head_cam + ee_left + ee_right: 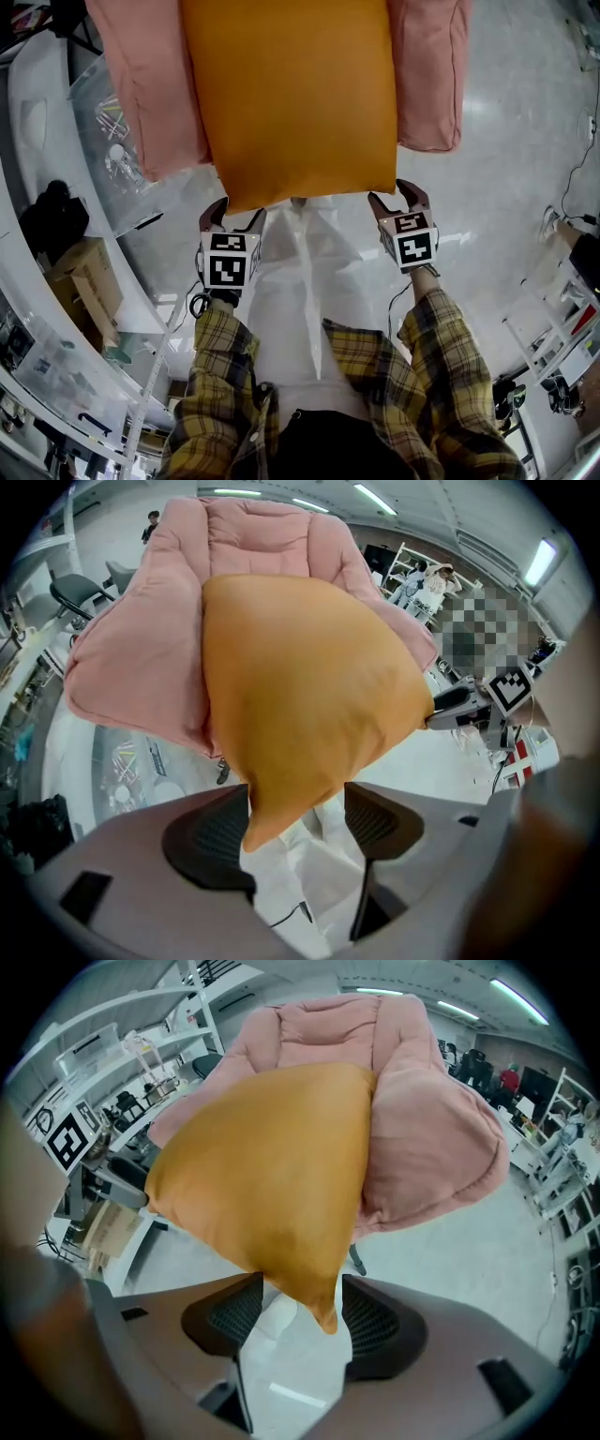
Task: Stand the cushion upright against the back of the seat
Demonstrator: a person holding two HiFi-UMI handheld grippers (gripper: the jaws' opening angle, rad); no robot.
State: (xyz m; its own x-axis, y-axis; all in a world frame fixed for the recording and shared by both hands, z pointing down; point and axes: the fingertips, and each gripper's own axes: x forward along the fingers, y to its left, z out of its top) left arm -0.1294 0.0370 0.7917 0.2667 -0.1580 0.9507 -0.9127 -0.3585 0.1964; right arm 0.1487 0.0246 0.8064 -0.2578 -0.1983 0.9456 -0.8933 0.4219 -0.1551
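An orange cushion [291, 94] lies over the seat of a pink padded chair [141, 84], its near edge reaching past the seat's front. My left gripper [236, 211] is at the cushion's near left corner, and my right gripper [394, 194] is at the near right corner. In the left gripper view the cushion's [300, 696] corner hangs between the wide-apart jaws of the left gripper [295, 822], with a gap at the right pad. The right gripper view shows the cushion's [272, 1176] other corner loose between the jaws of the right gripper [302, 1309]. The chair's back [253, 536] rises behind the cushion.
White shelving and a clear plastic box [112, 141] of small items stand at the left, with a cardboard box [80, 272] nearer me. Cables [572, 187] trail over the glossy floor at the right. An office chair [80, 592] and several people stand far off.
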